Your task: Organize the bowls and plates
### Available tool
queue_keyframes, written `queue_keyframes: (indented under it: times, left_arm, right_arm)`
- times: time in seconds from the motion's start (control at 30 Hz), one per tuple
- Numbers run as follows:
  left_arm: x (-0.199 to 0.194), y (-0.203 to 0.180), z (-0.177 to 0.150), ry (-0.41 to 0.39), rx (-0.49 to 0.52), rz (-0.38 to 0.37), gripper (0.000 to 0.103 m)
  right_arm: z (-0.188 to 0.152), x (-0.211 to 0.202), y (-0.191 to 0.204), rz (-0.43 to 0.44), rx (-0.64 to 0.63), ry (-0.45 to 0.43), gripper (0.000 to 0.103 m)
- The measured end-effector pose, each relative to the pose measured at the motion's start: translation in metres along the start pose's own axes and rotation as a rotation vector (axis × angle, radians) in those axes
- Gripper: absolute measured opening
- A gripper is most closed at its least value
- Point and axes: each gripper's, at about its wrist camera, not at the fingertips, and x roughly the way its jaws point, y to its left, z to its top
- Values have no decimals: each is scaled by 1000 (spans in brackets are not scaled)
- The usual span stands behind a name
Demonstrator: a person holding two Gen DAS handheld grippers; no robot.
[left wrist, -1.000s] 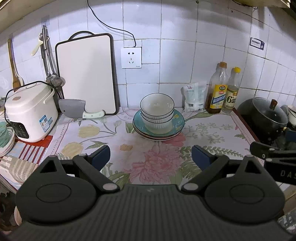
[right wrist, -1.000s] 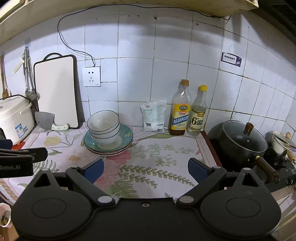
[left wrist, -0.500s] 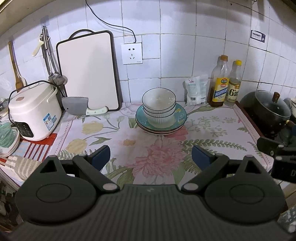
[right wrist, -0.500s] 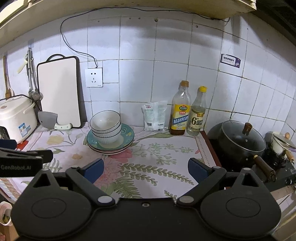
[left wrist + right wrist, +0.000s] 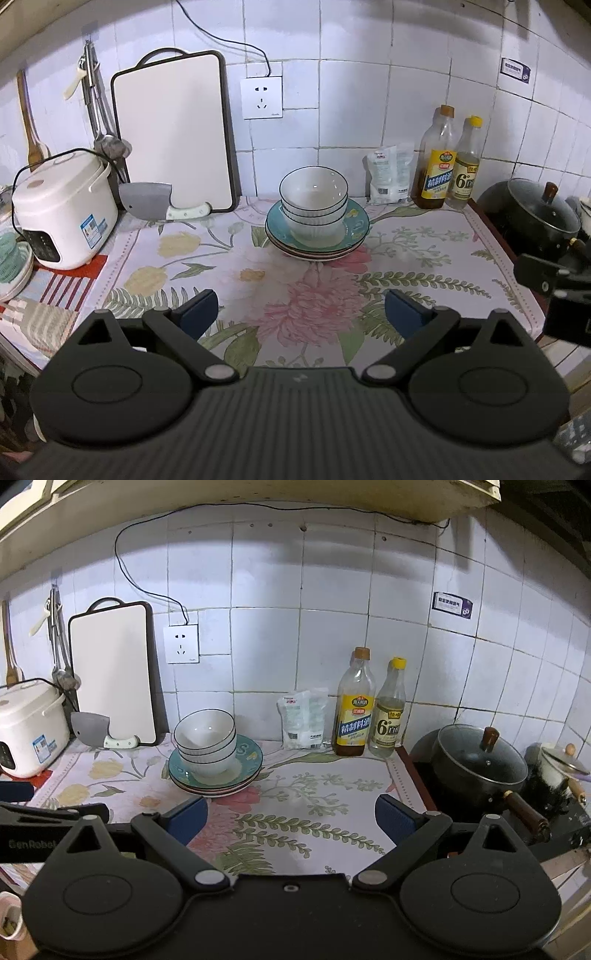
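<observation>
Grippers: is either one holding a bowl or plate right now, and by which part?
Nothing is held. The left gripper and right gripper are both open, short of the bowls stacked on the plates.

Lower plates (image 5: 314, 254) mostly hidden under the teal one; bottle labels (image 5: 352, 723) too small to read.

Left tool (image 5: 301, 310): jaws spread wide, nothing between the blue pads (image 5: 195, 314), pointing to 12 o'clock. Right tool (image 5: 291, 818): same, wide apart, empty, level. Each shows in the other's view: right at 3 o'clock, left at 9.
</observation>
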Motion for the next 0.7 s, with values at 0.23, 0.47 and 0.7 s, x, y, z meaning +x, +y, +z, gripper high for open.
queue_keyframes:
  times: [0.23,0.47,0.7]
  left_arm:
    - [-1,2,-1,-7,-4,15,98]
    - [0,-1,-1,0,4,36,98]
    - [0,-2,0,-4,8,29,99]
  right_arm:
    - [-1,3,3,4,-12,14,99]
    - [-1,4,3,0,-17,22,99]
    - [-2,8,2,-3,-10,34,99]
